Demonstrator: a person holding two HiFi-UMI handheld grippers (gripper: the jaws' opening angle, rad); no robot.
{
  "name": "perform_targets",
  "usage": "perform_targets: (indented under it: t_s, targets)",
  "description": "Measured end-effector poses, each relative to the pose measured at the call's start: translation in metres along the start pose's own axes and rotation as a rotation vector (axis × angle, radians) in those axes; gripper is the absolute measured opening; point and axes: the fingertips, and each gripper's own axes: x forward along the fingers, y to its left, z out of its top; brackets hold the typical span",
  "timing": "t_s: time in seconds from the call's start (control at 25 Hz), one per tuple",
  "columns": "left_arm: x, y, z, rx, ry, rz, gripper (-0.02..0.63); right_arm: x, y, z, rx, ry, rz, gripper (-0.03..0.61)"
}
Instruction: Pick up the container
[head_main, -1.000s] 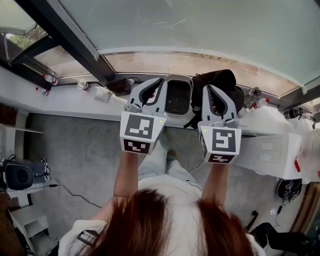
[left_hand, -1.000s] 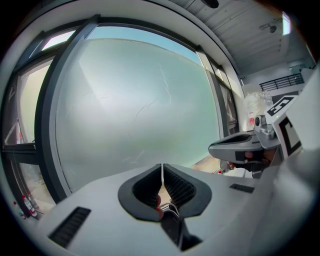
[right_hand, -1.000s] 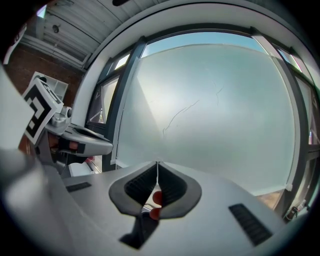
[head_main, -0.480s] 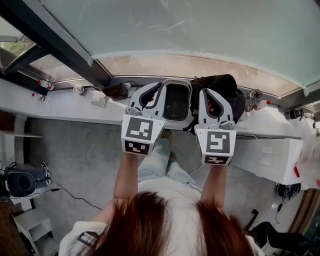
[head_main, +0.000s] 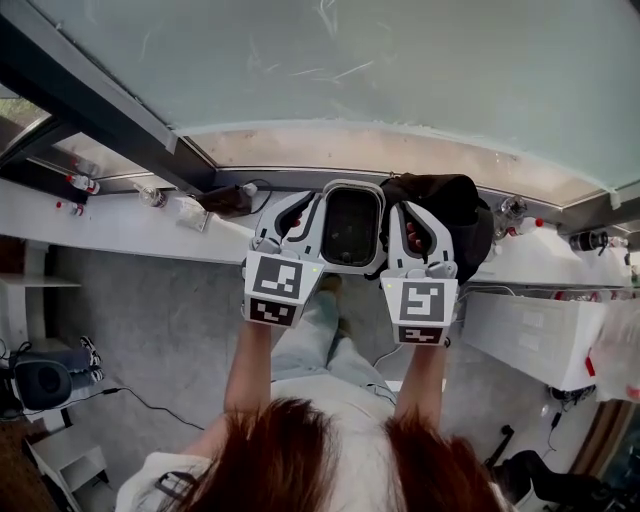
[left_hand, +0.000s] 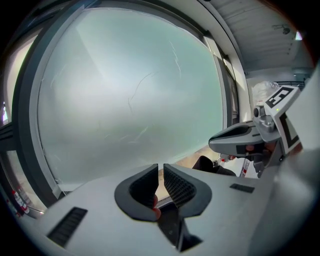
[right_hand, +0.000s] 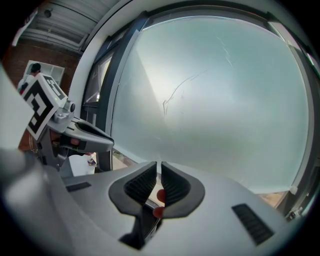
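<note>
I have the container (head_main: 351, 226) up between both tools, over the white ledge (head_main: 110, 222) that runs below the frosted window (head_main: 380, 70). My left gripper (head_main: 306, 212) is pressed together on the container's left rim. My right gripper (head_main: 400, 216) pinches the right rim the same way, jaws all but touching. A black bag (head_main: 455, 205) lies just right of the container, beyond my right tool.

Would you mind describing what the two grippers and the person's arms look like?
Both the left gripper and right gripper have smooth light-grey bodies ending in curved jaws lined with black ribbed pads. Each carries a cube of black-and-white square markers. The person wears a white short-sleeved top; no cables show on the grippers.
</note>
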Motion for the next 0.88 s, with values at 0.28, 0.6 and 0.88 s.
perform_targets:
  t_s: [0.28,0.6,0.88]
  targets:
    - [0.032,0.014,-0.028,0.016,0.05,-0.017,0.023,0.036,0.002,-0.027,-0.017,0.075,0.005,0.028]
    - [0.065,0.024,-0.064,-0.006,0.116,-0.046,0.06,0.075,0.003,-0.062,-0.052,0.177,0.017,0.029]
    - [0.097,0.027,-0.097,-0.011,0.177,-0.083,0.075,0.109,0.001,-0.102,-0.087,0.275,0.042,0.082]
